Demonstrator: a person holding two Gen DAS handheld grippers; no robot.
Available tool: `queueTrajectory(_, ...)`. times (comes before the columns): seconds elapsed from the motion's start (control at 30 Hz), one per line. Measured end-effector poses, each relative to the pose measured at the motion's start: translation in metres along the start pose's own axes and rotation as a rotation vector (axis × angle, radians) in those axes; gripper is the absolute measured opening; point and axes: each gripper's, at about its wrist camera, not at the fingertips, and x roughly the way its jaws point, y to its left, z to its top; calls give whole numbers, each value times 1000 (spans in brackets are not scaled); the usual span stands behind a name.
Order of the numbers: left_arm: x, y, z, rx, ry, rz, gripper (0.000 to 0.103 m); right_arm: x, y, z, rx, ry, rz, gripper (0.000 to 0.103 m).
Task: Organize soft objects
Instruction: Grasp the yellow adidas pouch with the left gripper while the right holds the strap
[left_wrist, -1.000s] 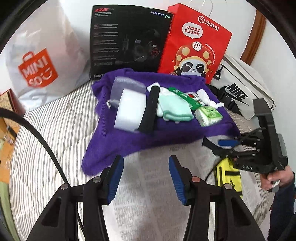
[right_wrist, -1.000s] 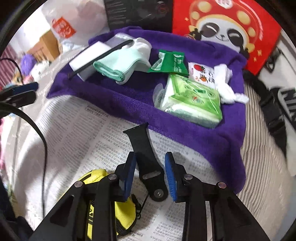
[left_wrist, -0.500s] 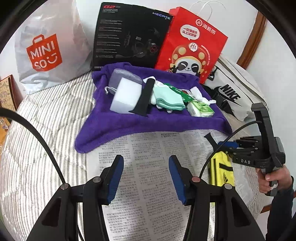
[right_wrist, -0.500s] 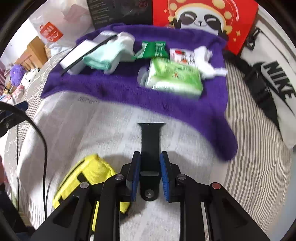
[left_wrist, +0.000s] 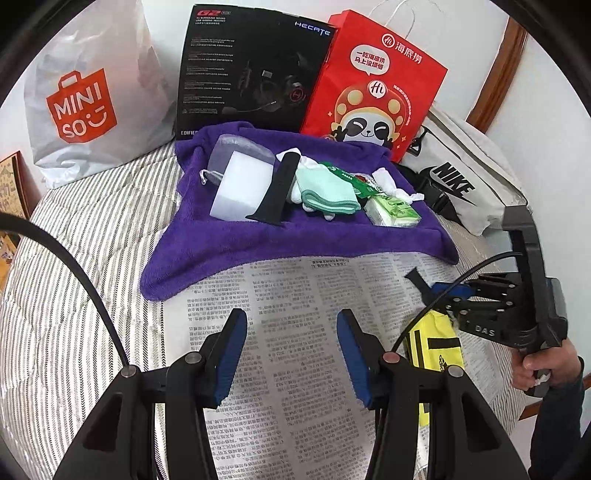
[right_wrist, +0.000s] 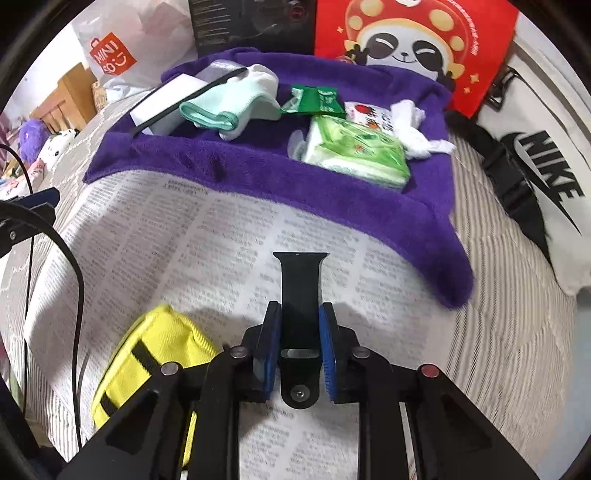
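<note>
The left gripper (left_wrist: 288, 354) hangs half open over the newspaper (left_wrist: 295, 295), nothing between its 2 pads. The right gripper (right_wrist: 300, 347) clamps a black watch strap (right_wrist: 301, 284) (lower end), beside the yellow pouch (right_wrist: 147, 354).

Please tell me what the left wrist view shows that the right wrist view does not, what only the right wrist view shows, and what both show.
Only the left wrist view shows the person's hand holding the right gripper, and the open, empty left gripper.

Only the right wrist view shows the right gripper's blue pads pressed on the black rubber watch strap, and the wooden furniture far left.

Both show the purple fleece towel, the green tissue pack, the yellow fabric pouch and the printed newspaper.
</note>
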Motion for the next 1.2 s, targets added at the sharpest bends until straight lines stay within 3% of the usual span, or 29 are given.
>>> queueTrajectory(0.33, 9, -8, -6, 20, 29, -8, 49, 0, -3, -9, 29, -25, 0, 22)
queueTrajectory(0.53, 5, -10, -7, 25, 29, -7, 48, -3, -15, -8, 67, -26, 60, 20)
queueTrajectory(0.97, 4, -27, -10, 69, 44, -40, 49, -46, -61, -25, 170, -87, 6, 20)
queueTrajectory(1.03, 5, -33, -9, 82, 46, -54, 55, -54, -68, -27, 192, -102, 7, 20)
queueTrajectory(1.2, 6, -51, -9, 117, 49, -91, 56, -72, -76, -33, 211, -136, 19, 20)
